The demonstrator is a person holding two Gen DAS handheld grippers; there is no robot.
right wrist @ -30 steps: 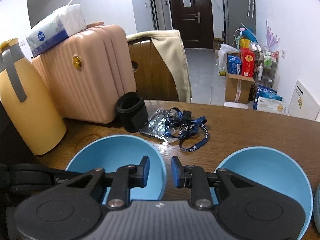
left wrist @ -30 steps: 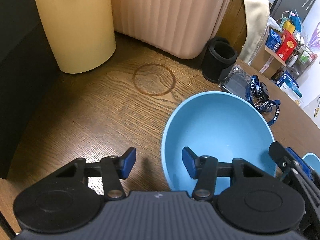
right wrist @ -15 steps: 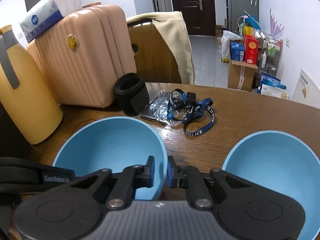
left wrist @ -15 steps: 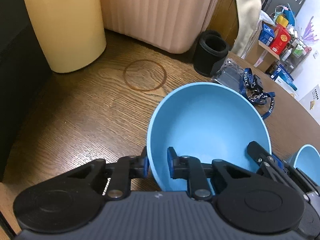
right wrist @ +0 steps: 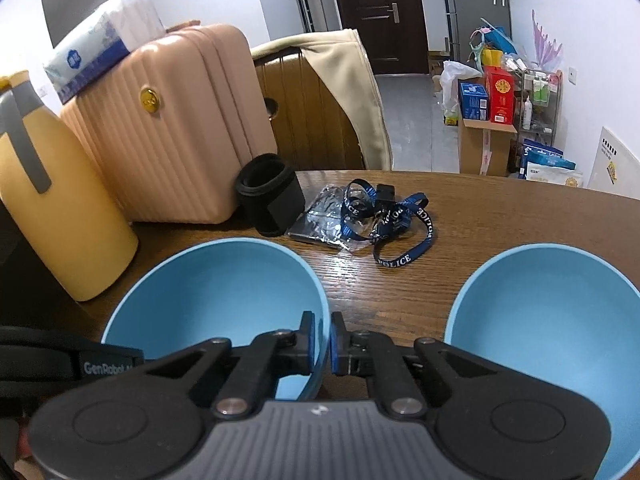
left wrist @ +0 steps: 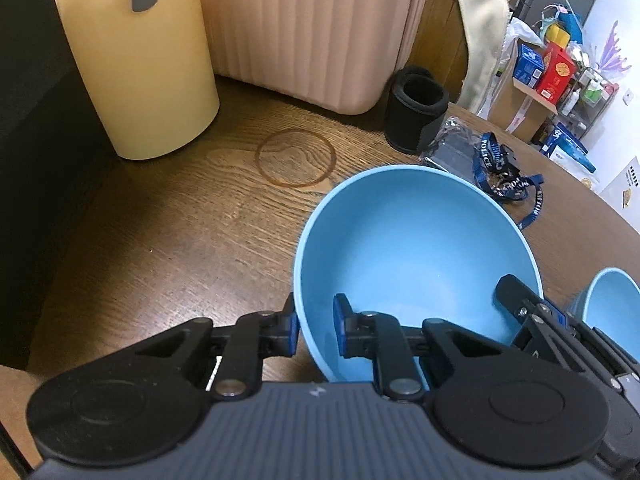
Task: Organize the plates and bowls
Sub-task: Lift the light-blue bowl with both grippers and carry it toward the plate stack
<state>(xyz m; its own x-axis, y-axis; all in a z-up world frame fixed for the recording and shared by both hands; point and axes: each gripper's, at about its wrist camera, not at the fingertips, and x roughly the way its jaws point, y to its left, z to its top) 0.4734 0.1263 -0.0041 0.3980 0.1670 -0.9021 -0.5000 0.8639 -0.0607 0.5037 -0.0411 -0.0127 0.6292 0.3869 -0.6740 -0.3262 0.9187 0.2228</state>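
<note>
Both ur tools, left tool [left wrist: 314, 332] & right tool [right wrist: 322, 344], pinch one blue bowl [left wrist: 416, 264] rim; uneven lift could tip it onto 2nd bowl [right wrist: 548, 332].

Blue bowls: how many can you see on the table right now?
2. One blue bowl sits near the yellow jug, both grippers' jaws clamped on its rim. The other bowl sits free to its right. Its far edge is cut off, so more may be hidden.
</note>
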